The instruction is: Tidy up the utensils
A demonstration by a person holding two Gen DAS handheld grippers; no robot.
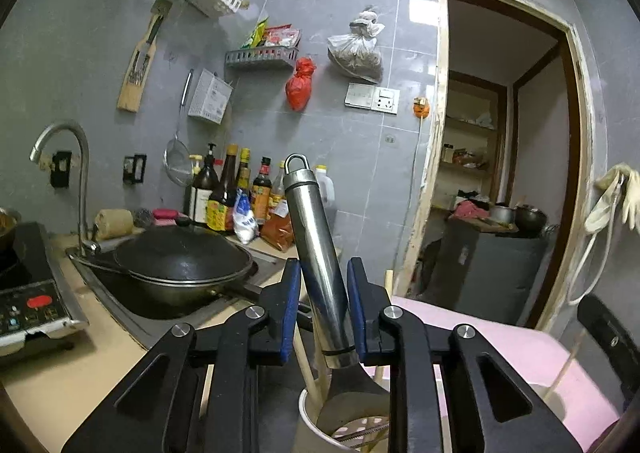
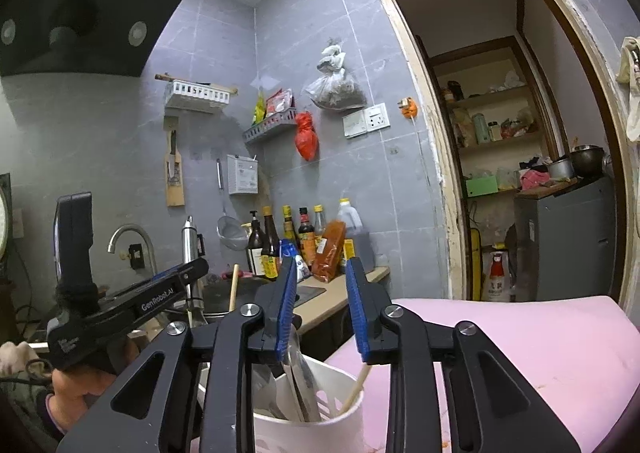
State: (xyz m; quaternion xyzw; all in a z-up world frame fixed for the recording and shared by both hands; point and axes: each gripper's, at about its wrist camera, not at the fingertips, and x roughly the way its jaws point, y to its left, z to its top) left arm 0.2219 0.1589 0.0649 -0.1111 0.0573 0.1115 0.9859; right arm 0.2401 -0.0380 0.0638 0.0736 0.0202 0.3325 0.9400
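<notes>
The left gripper [image 1: 323, 305] stands around a steel-handled spatula [image 1: 316, 253] (contact unclear, so I cannot tell its grip), head down in the white utensil holder [image 2: 344, 417]; the right gripper [image 2: 322, 309] hovers released above it.

Between the left gripper's [image 1: 323, 307] matt blue pads stands a polished steel handle [image 1: 318, 253], glossy and smooth. Below it, a white plastic holder [image 2: 320, 419] looks smooth; the chopsticks [image 2: 354, 389] inside look like pale wood.
</notes>
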